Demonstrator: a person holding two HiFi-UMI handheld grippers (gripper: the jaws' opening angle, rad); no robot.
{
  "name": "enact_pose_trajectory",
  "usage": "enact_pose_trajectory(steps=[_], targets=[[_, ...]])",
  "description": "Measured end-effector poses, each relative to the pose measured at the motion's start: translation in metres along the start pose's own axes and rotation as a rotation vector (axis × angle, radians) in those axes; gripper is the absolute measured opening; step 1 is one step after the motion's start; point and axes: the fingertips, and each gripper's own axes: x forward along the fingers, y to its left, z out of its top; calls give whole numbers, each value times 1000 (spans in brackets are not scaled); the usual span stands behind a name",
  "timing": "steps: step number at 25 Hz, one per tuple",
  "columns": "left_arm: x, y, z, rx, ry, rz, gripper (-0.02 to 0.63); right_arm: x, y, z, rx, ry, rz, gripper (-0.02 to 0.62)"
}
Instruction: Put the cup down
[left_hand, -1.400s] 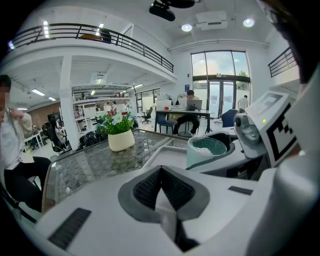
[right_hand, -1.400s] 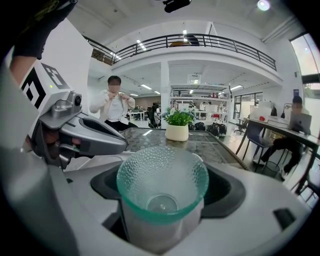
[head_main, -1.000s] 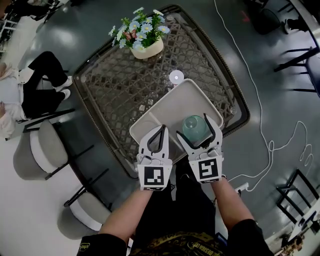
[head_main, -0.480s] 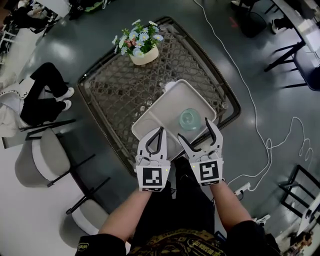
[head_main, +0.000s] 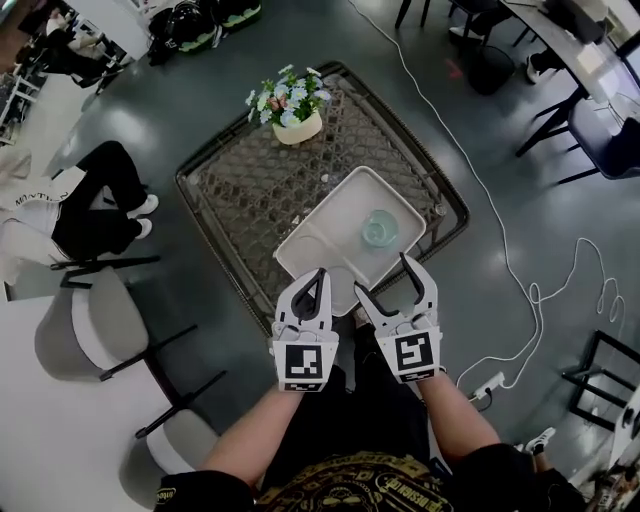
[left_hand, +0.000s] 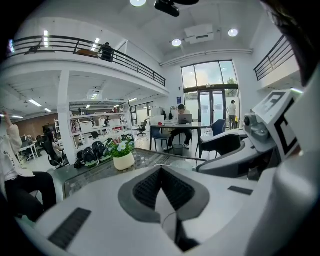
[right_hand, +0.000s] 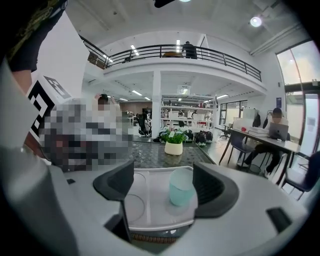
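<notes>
Cup (head_main: 379, 229) is down: it stands upright on the tray (head_main: 340, 225), in the tray's right part near its right corner, nothing touching it. The right gripper view has the pale blue-green cup (right_hand: 181, 186) in the tray's (right_hand: 150, 200) wide right section, with round recesses in the narrower section to its left.

Right gripper (head_main: 383, 275) hangs off the table's (head_main: 240, 190) near corner, short of the tray's near edge. In its own view the right gripper (right_hand: 165, 185) has its jaws spread wide and just now closing. Nothing sits between the pads; the cup is beyond the tips.

Left gripper (head_main: 319, 273) is beside it, also just off the tray's near edge. Its view shows the left gripper (left_hand: 161, 172) with the jaws pressed together and nothing in them.

The tray lies toward the table's near corner, and a flowerpot (head_main: 297, 127) stands at the far corner. From the right gripper view the flowerpot (right_hand: 174, 147) is straight past the tray.
</notes>
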Motion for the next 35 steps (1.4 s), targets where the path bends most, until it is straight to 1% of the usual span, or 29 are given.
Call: enact_pose_trajectory(steps=[6, 11, 16, 20, 23, 29, 35], targets=[[-40, -1, 13, 11, -37, -12, -5, -33, 24, 29, 12, -54, -32, 267], [-73, -5, 26, 8, -68, -28, -5, -58, 45, 45, 23, -66, -34, 224], [-103, -6, 39, -11, -109, -48, -5, -81, 62, 58, 16, -81, -57, 83], [-127, -9, 41, -18, -118, -76, -5, -99, 77, 70, 18, -98, -70, 28], [-144, -14, 44, -24, -135, -107, -5, -112, 90, 75, 31, -103, -79, 7], [-181, -28, 51, -32, -172, -172, -5, -134, 110, 76, 89, -94, -102, 6], [-210, -32, 50, -21, -168, -203, -5, -157, 128, 84, 102, -85, -111, 6]])
